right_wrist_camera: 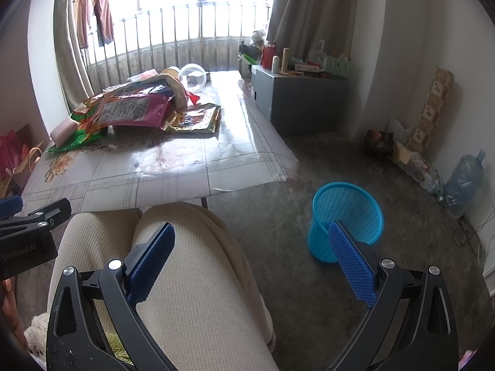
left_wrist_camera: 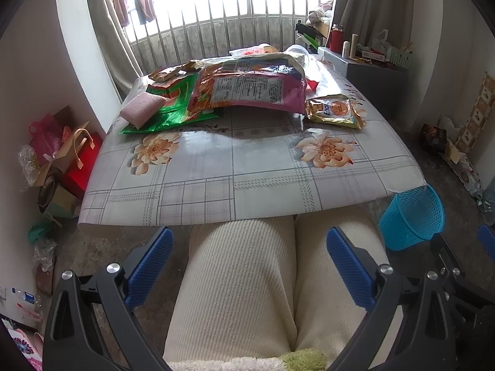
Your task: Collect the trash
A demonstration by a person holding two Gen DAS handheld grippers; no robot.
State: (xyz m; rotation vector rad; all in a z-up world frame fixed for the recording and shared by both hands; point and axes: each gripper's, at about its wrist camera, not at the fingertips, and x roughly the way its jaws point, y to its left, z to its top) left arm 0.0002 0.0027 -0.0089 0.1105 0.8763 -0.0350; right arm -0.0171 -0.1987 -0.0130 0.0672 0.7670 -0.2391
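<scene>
Your left tool (left_wrist_camera: 249, 266) and right tool (right_wrist_camera: 250, 262) both hang wide apart over your knees (left_wrist_camera: 241, 278), nothing between the pads. Ahead at 12 o'clock, the near half of the tabletop (left_wrist_camera: 247, 167) lies bare, so you can pass over it freely. Beyond that, the large pink bag (left_wrist_camera: 247, 89), green bag (left_wrist_camera: 161, 114), pink sponge (left_wrist_camera: 142, 109) and gold packet (left_wrist_camera: 335, 113) crowd the far half edge to edge. At 2 o'clock from the right tool, the blue basket (right_wrist_camera: 346, 219) stands on open floor (right_wrist_camera: 278, 216), with room all round it.
</scene>
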